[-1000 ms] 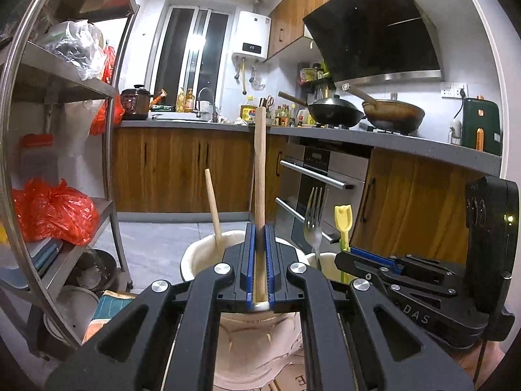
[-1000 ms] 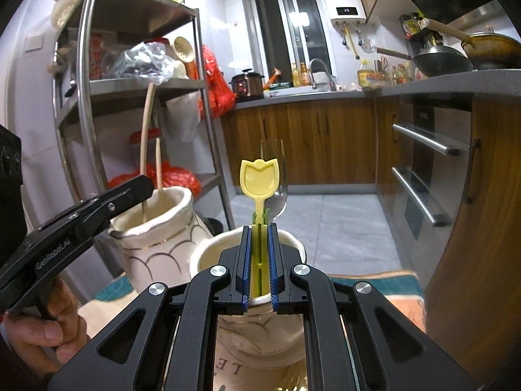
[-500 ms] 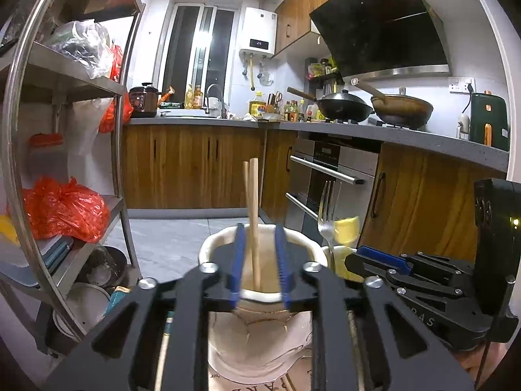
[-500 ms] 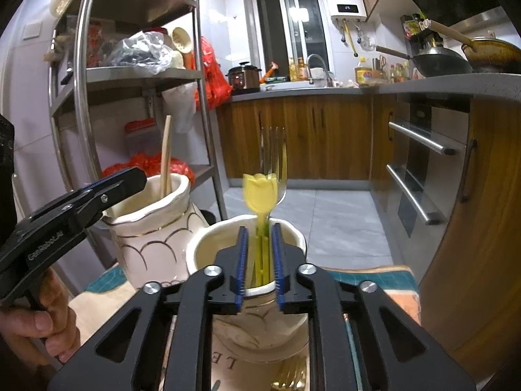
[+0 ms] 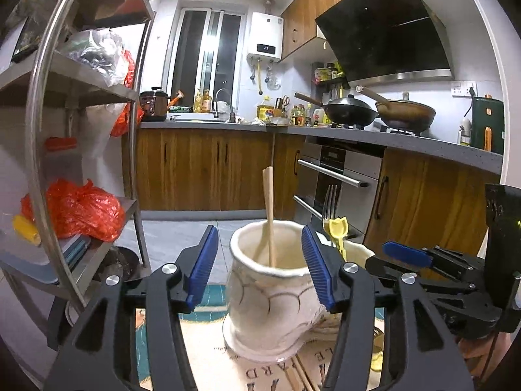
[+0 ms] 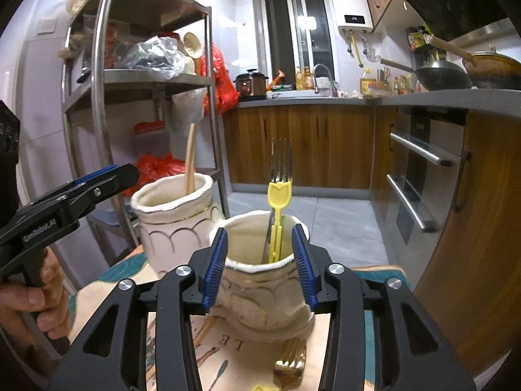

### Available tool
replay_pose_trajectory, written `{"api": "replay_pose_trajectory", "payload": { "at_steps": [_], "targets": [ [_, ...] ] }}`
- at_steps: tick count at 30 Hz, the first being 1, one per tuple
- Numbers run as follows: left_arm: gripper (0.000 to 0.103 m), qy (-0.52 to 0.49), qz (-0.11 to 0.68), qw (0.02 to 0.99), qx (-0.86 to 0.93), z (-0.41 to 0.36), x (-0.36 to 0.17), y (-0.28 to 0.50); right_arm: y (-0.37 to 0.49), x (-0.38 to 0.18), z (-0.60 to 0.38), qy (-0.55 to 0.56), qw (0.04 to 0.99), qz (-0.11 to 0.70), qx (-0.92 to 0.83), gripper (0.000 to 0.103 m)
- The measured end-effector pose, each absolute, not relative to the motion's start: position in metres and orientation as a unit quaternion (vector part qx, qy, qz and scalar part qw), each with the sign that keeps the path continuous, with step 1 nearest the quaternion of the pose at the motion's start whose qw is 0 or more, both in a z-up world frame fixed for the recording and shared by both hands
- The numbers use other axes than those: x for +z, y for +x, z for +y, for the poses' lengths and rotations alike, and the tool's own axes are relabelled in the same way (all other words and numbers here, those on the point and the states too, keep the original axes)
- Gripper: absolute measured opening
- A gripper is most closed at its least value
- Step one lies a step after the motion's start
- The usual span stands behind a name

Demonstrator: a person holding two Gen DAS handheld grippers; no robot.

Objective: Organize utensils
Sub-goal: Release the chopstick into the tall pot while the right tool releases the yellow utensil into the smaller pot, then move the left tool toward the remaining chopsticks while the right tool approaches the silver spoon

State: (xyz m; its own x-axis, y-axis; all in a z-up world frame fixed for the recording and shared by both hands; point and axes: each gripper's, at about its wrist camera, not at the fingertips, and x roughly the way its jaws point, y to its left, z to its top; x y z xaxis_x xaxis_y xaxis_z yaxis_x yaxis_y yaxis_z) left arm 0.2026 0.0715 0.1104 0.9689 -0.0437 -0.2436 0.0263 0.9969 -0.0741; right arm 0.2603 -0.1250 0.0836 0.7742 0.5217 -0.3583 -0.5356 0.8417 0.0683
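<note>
My left gripper (image 5: pixel 259 260) is open and empty, its blue pads on either side of a cream ceramic jar (image 5: pixel 270 306) without touching it. Wooden chopsticks (image 5: pixel 268 215) stand in that jar. My right gripper (image 6: pixel 259 260) is open and empty around a second cream jar (image 6: pixel 260 296). A yellow plastic utensil (image 6: pixel 277 202) and a steel fork (image 6: pixel 280 159) stand in it. The chopstick jar also shows in the right wrist view (image 6: pixel 172 218), the fork jar in the left wrist view (image 5: pixel 356 252).
Both jars stand on a printed mat (image 6: pixel 228 352). A gold fork (image 6: pixel 289 363) and a wooden stick (image 6: pixel 203 329) lie on the mat by the right jar. A steel shelf rack (image 5: pixel 49 163) stands to the left. Kitchen cabinets (image 6: pixel 325 146) and an oven (image 6: pixel 420 176) are behind.
Both grippers have opened. The left one let the chopstick drop into its jar, the right one let the yellow utensil drop into its jar. Both have drawn back a little.
</note>
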Motion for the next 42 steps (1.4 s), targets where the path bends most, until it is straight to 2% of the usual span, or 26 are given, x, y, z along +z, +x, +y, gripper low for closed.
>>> {"api": "replay_pose_trajectory", "payload": {
  "at_steps": [5, 12, 18, 24, 29, 34, 42],
  "targets": [
    [0.053, -0.04, 0.136, 0.99, -0.014, 0.079, 0.105, 0.186, 0.25, 0.082, -0.133, -0.018, 0.941, 0.189, 0.279, 0.05],
    [0.053, -0.044, 0.184, 0.982, -0.022, 0.078, 0.083, 0.167, 0.234, 0.074, -0.143, -0.023, 0.94, 0.21, 0.269, 0.05],
    [0.053, -0.038, 0.253, 0.966, -0.038, 0.073, 0.056, 0.165, 0.229, 0.055, -0.159, -0.023, 0.928, 0.272, 0.251, 0.049],
    [0.053, -0.031, 0.286, 0.957, -0.045, 0.068, 0.04, 0.167, 0.222, 0.034, -0.177, -0.021, 0.915, 0.322, 0.242, 0.049],
    [0.049, -0.01, 0.319, 0.946, -0.058, 0.057, 0.025, 0.167, 0.217, 0.022, -0.179, -0.036, 0.904, 0.35, 0.242, 0.049],
    [0.037, 0.013, 0.35, 0.934, -0.073, 0.043, 0.014, 0.17, 0.214, 0.015, -0.178, -0.053, 0.895, 0.368, 0.247, 0.035],
    [0.031, 0.042, 0.391, 0.916, -0.081, 0.032, -0.001, 0.175, 0.213, 0.005, -0.172, -0.074, 0.879, 0.394, 0.257, 0.024]
  ]
}}
